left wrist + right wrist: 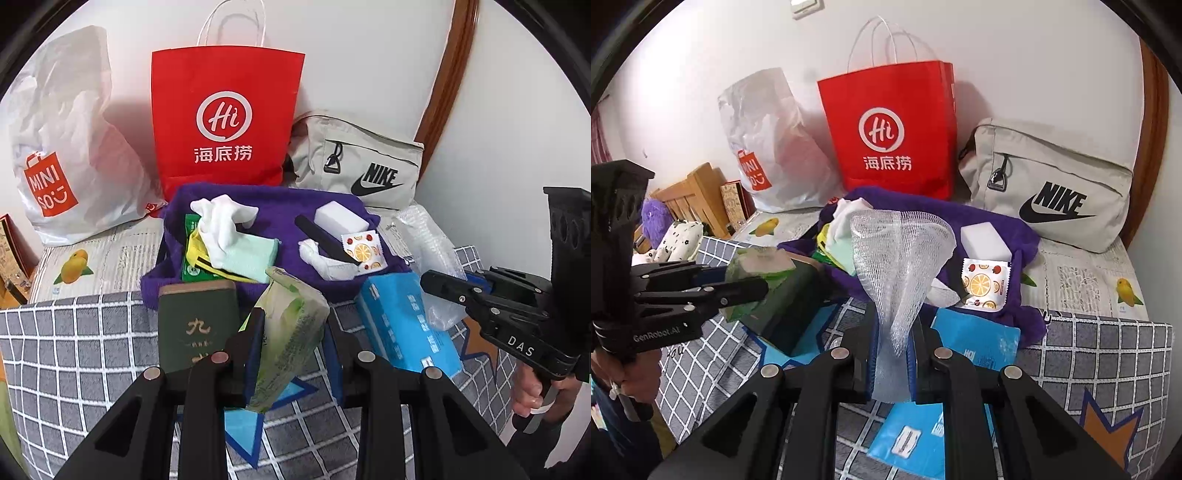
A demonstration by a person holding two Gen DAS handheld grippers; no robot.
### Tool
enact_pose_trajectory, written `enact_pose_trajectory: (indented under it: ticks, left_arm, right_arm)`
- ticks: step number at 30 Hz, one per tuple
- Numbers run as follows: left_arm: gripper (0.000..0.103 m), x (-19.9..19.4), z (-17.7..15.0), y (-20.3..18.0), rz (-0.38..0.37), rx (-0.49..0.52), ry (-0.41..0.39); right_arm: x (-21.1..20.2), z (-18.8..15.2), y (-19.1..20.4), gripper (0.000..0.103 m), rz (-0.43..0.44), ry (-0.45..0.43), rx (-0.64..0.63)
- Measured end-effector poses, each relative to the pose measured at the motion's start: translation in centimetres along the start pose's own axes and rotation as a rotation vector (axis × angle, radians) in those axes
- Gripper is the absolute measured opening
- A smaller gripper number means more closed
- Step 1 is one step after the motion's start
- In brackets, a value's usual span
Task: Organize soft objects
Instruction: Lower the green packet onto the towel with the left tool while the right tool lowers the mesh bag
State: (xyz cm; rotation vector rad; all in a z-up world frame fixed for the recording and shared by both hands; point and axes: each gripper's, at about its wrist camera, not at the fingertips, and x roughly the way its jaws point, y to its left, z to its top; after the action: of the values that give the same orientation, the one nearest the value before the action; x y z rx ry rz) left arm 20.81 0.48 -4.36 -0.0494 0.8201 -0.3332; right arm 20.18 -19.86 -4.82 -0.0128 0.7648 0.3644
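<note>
Three bags by the wall, two tissue packs (green, blue), one sponge.

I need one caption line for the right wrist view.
Right tool grips white foam netting above purple towel; three bags stand behind.

Cluttered checked bed, purple towel

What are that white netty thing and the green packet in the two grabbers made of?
The white net sleeve looks like foam plastic mesh: translucent, open diamond weave, flaring softly. The green tissue pack seems to be thin glossy plastic film over something soft: it wrinkles and dents where pinched.
</note>
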Motion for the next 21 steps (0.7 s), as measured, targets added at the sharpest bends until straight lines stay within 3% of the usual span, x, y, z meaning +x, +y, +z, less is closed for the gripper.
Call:
enact_pose_trajectory:
  ticks: [21]
  left_arm:
    - [0.029,6.6,7.0,2.4,0.023,-0.015,0.045]
  right_arm:
    - [7.8,6.5,-2.5,0.014,0.005,0.090,-0.036]
